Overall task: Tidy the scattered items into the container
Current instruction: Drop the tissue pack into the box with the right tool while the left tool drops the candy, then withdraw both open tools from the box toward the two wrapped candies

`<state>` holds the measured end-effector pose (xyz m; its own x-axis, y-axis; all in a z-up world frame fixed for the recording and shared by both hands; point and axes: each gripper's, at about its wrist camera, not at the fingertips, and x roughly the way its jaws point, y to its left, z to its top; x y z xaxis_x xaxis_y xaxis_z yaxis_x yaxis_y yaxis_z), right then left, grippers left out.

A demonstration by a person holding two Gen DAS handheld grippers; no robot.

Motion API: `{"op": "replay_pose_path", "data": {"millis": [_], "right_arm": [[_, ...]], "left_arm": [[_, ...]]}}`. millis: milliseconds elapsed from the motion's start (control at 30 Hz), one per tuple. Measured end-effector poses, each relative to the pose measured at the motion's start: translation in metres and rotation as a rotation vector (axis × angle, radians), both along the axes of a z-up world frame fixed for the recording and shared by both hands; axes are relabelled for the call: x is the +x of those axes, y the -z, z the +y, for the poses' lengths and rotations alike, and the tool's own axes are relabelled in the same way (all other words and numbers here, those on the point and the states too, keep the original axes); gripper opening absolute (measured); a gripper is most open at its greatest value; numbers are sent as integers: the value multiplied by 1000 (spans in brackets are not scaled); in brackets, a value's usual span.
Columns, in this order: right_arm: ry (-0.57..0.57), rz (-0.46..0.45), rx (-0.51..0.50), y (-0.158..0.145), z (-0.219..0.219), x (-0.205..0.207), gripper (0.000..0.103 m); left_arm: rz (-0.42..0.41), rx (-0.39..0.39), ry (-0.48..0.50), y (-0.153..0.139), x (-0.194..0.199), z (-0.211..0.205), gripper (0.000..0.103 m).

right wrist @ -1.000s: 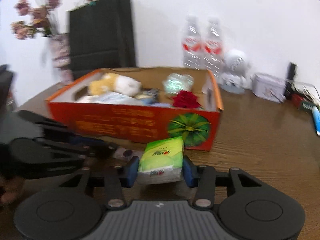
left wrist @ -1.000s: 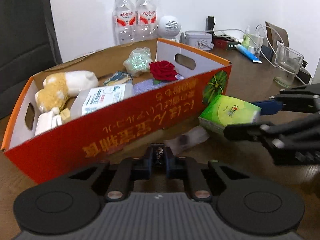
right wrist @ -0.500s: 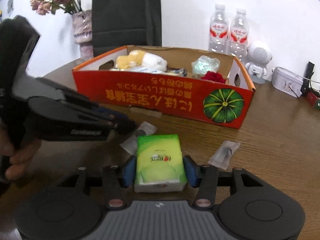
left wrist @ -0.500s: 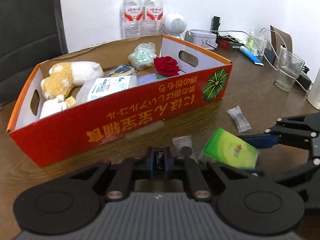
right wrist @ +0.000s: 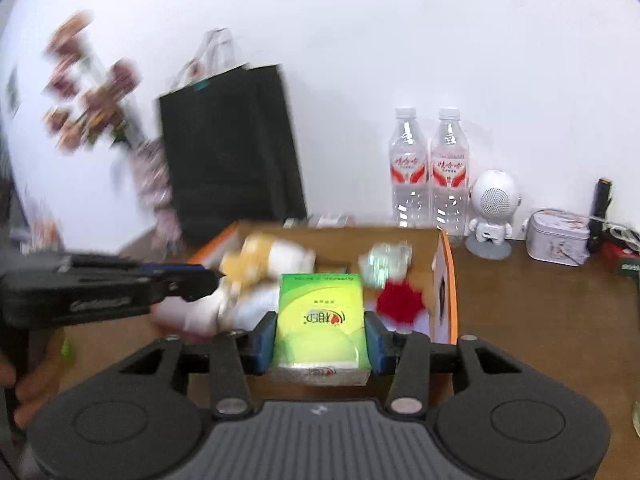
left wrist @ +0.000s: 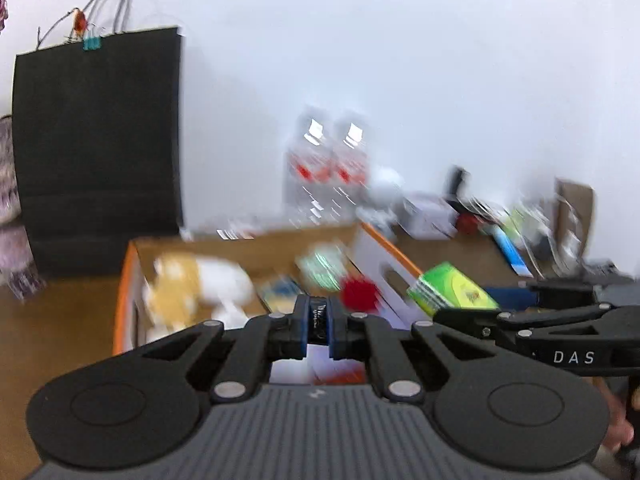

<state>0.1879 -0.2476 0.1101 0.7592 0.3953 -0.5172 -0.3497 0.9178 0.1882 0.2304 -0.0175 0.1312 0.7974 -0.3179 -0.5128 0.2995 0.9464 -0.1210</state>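
Right wrist view: right tongs (right wrist: 320, 338) clamp the green tissue pack (right wrist: 320, 320) between blue pads, held above the box's near wall.
Left wrist view: left tongs (left wrist: 319, 326) pinched nearly together on a thin dark item (left wrist: 319, 318); blur hides what it is.
Box (right wrist: 447, 280): orange cardboard on the table (right wrist: 540, 320), holding a plush toy (right wrist: 272, 258) and a red rose (right wrist: 400, 300).
Behind the box: two water bottles (right wrist: 428, 168), black paper bag (right wrist: 228, 148).

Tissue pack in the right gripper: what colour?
Bright green with yellow-green swirls and a red logo, tissue pack in right gripper; clearest in the right wrist view.
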Motion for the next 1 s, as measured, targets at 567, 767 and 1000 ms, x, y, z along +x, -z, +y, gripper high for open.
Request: {"op": "replay_pose_path", "data": {"millis": [567,767,1000], "right_arm": [[91,321,-52,40,16,134,82],[93,422,-77,19,6,129,89],[124,444,-104,-2,0,95,90]], "left_arm": [[223,-13,-131,41,102,44,80],[305,96,-253,14,85,33,103],[423,119,-283,4,44,30,103]]}}
